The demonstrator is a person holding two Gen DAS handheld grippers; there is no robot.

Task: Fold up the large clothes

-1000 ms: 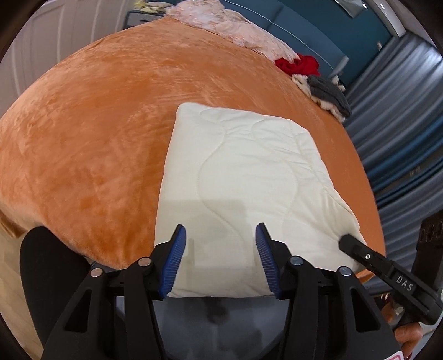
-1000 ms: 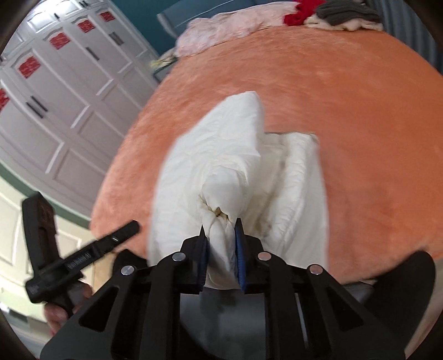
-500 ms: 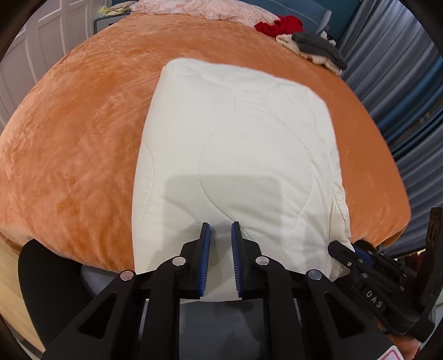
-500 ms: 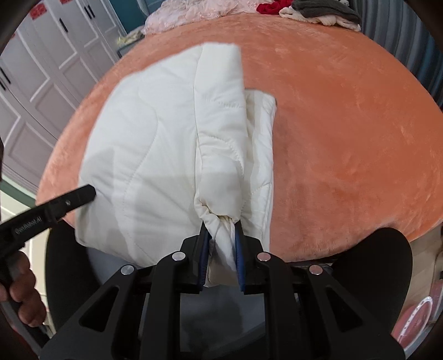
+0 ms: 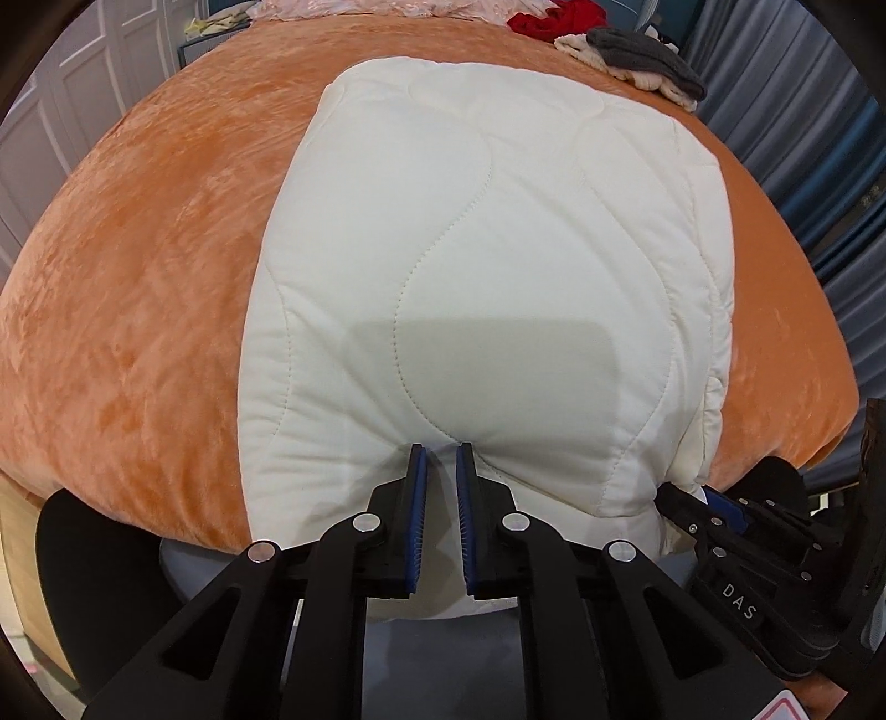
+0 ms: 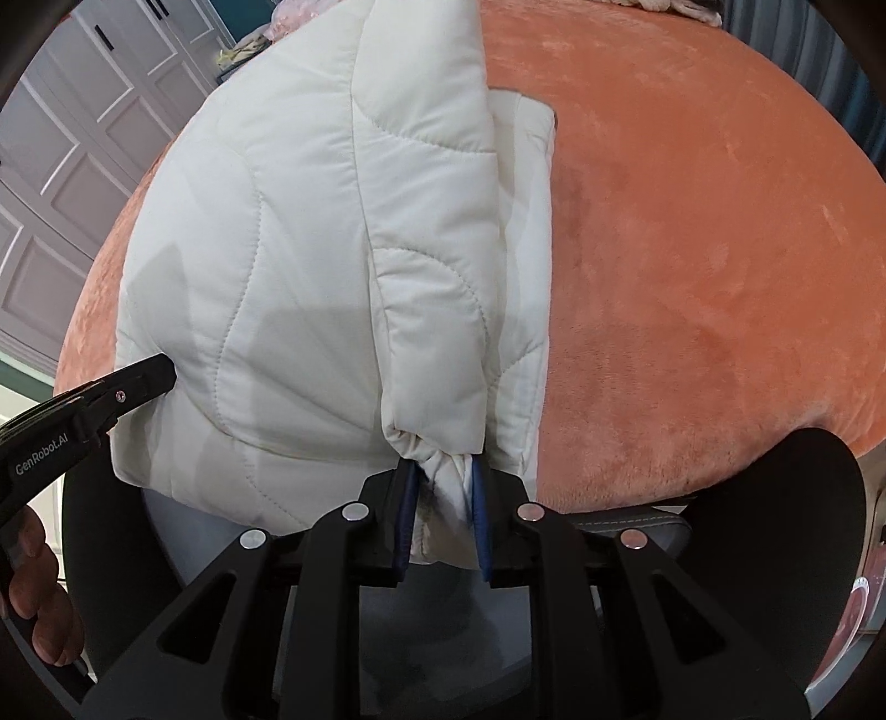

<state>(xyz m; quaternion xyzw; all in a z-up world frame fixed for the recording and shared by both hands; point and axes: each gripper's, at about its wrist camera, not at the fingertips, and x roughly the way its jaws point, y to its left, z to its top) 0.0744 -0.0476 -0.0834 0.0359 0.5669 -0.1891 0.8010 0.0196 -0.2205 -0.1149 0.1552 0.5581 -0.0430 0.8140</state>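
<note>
Pinching the near hem, both sides

My left tool (image 5: 441, 459) and right tool (image 6: 441, 471) are gripping the cream quilted jacket (image 5: 487, 288); slick padding could be slipping out.

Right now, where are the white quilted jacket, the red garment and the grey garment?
white quilted jacket (image 5: 498, 266): left wrist view, middle of its top panel.
red garment (image 5: 554, 19): left wrist view, its bunched middle.
grey garment (image 5: 642, 55): left wrist view, its top fold.

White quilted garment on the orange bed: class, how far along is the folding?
Done: the white quilted garment lies folded into a rectangle. In hand: the left gripper and right gripper each pinch its near edge. Left: probably carrying that edge over for another fold.
</note>
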